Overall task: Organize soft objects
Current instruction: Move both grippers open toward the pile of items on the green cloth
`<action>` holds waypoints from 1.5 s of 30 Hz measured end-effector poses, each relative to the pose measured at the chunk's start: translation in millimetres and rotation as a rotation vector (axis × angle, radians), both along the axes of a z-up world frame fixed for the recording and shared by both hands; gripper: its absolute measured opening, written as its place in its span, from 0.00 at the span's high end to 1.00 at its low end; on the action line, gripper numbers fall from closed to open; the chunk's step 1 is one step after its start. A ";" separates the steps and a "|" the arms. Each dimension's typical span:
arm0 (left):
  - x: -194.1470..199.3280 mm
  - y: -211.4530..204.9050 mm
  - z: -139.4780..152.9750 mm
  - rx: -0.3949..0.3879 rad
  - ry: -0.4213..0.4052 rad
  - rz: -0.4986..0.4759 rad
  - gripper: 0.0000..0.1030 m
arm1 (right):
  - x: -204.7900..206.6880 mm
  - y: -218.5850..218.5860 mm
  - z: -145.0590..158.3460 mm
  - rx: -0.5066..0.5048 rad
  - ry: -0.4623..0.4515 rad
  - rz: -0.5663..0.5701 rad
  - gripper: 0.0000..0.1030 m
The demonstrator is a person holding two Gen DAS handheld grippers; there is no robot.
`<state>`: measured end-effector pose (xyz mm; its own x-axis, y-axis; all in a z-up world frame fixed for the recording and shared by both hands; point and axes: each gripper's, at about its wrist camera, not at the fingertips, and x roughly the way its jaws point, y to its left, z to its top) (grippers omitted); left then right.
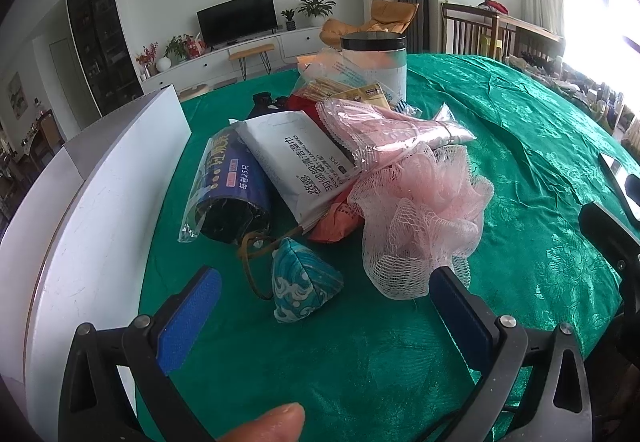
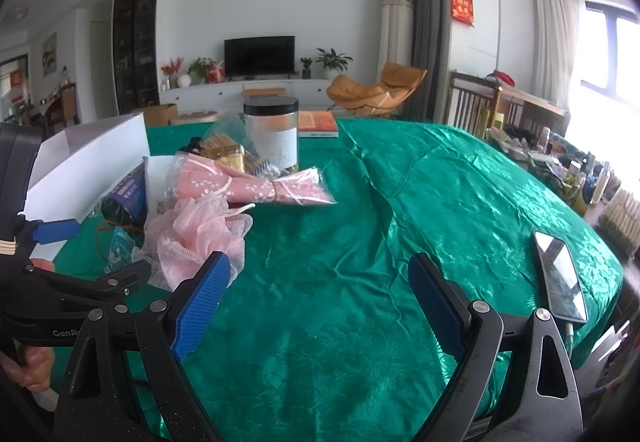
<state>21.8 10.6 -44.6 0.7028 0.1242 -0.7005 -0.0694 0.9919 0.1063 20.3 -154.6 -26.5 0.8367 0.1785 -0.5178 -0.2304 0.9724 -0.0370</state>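
A heap of soft goods lies on the green tablecloth (image 1: pixel 520 146). In it are a pink mesh bath pouf (image 1: pixel 424 218), a teal triangular pouch (image 1: pixel 296 294), a white wipes pack (image 1: pixel 292 162), a dark blue roll of bags (image 1: pixel 230 190) and a pink wrapped cloth (image 1: pixel 384 130). My left gripper (image 1: pixel 325 276) is open just in front of the pouch and the pouf, holding nothing. My right gripper (image 2: pixel 320 262) is open over bare cloth to the right of the pouf (image 2: pixel 200 234), and it too is empty. The left gripper (image 2: pixel 110 248) shows at the left edge of the right wrist view.
A white box (image 1: pixel 100 202) stands along the left of the heap. Behind the heap are a black-lidded jar (image 2: pixel 276 138) and an orange book (image 2: pixel 318 124). A phone (image 2: pixel 560 278) lies near the table's right edge. A thumb (image 1: pixel 264 422) shows at the bottom.
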 end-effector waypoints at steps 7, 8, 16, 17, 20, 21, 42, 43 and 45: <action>0.6 -0.2 -1.8 0.007 0.009 0.002 0.00 | -0.4 0.0 -1.3 -0.002 0.002 0.003 0.11; 0.7 0.0 -2.3 0.007 0.013 0.002 0.00 | -0.2 0.1 -1.6 -0.002 0.003 0.004 0.11; 3.6 16.5 -15.4 -0.049 0.070 0.019 0.00 | -0.2 -0.5 -2.3 -0.004 0.007 0.006 0.11; 4.0 18.8 -16.8 -0.059 0.077 0.020 0.00 | -0.2 -0.3 -2.5 -0.004 0.008 0.007 0.11; 5.3 23.1 -21.3 -0.075 0.098 0.018 0.00 | 0.6 0.5 -2.9 -0.006 0.013 0.011 0.11; 6.2 23.3 -23.0 -0.073 0.106 0.019 0.00 | 0.7 0.5 -3.1 -0.007 0.014 0.012 0.11; 6.3 17.5 -32.4 -0.027 0.138 0.014 0.00 | 1.1 2.8 -3.4 -0.013 0.022 0.017 0.11; 6.1 17.7 -32.7 -0.026 0.141 0.014 0.00 | 1.2 2.8 -3.3 -0.014 0.022 0.017 0.11; 6.5 17.8 -33.9 -0.025 0.147 0.013 0.00 | 1.2 3.3 -3.5 -0.014 0.023 0.018 0.11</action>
<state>28.3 28.4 -78.5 0.5908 0.1138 -0.7988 -0.0678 0.9935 0.0913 21.4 -151.2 -30.0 0.8215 0.1856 -0.5392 -0.2485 0.9676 -0.0455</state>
